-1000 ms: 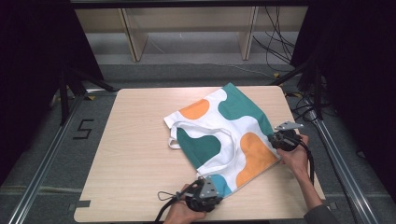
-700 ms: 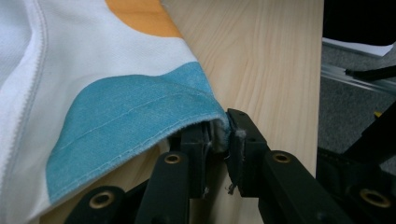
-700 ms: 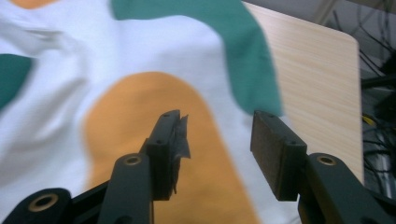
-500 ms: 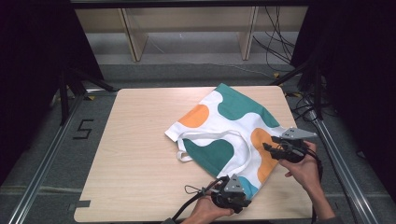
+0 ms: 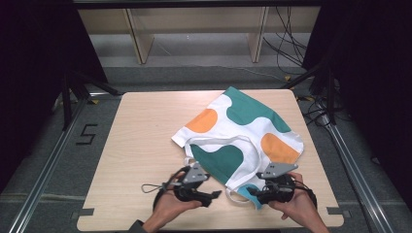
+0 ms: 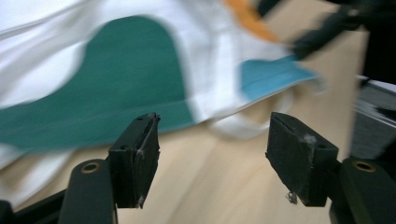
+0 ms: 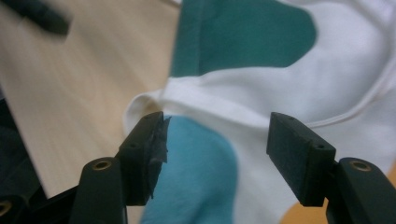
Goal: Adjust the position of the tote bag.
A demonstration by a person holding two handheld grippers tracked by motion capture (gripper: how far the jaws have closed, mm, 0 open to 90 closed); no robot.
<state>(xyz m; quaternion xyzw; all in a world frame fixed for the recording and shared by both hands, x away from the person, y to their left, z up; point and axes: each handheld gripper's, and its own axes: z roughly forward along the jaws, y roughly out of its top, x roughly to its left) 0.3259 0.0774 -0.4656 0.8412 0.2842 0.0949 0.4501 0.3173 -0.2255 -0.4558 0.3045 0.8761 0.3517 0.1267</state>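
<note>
A white tote bag point(image 5: 243, 133) with green, orange and blue patches is lying flat on the right half of the desk point(image 5: 141, 145), its handles and open edge pointing toward the person and one corner reaching toward the far edge. The left hand-held gripper point(image 5: 214, 194) is hovering over bare wood just beside the bag's near left edge with its jaws apart and nothing between them; in the left gripper view the cloth is blurring, so the exact gap to the hem cannot be told. The right hand-held gripper point(image 5: 247, 195) is sitting at the bag's near blue corner point(image 7: 196, 172), jaws likewise apart, with the fabric lying between and below them. The step in hand is probably taking hold of the near edge at two points. To do it well, each gripper should be lowering until one jaw slides under the hem, and closing on both cloth layers, not on the loose handle loop point(image 5: 218, 143). Both grips should be sitting well apart, so the bag is lifting evenly without bunching.
</note>
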